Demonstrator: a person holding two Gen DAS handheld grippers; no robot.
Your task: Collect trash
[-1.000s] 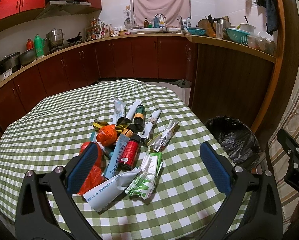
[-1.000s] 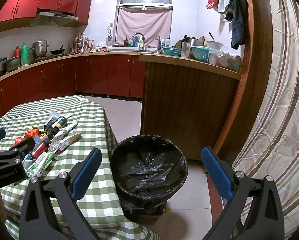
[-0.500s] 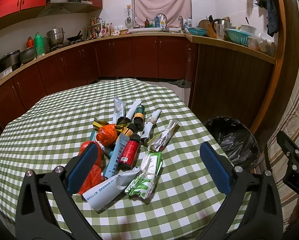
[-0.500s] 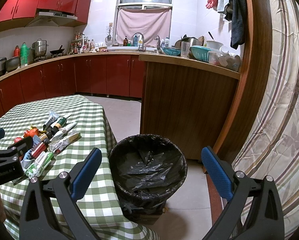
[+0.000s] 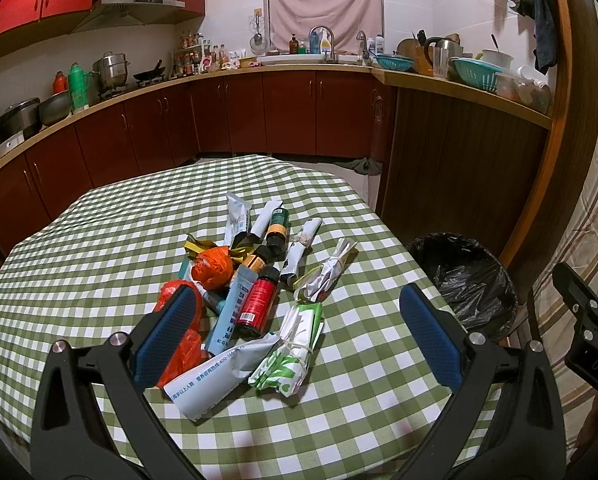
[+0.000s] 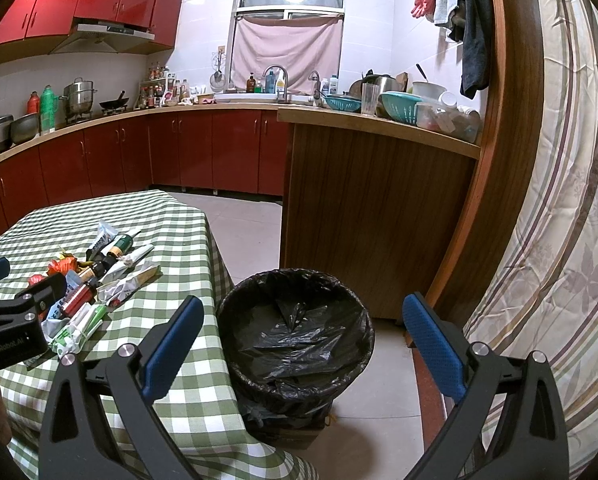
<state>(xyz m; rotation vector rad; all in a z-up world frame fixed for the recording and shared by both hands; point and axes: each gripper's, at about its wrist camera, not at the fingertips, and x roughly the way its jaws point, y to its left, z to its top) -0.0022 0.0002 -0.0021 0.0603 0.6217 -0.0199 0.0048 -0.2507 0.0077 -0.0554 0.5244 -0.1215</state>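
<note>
Trash pile lies mid-worktop on checked cloth, untouched. Left tongs hover above it, spread apart, empty. Right tongs also apart, over black-lined bin beside the worktop.

In the left wrist view, the trash pile crowds the middle of the checked table, its items touching and overlapping, so no single piece lies clear of its neighbours. Bare cloth rings the pile on the left, far and right sides, and along the lower edge. In the right wrist view the lined bin sits at centre frame, just beside the table edge (mouth uncovered). A wooden counter panel rises behind it; a curtain closes the right.
</note>
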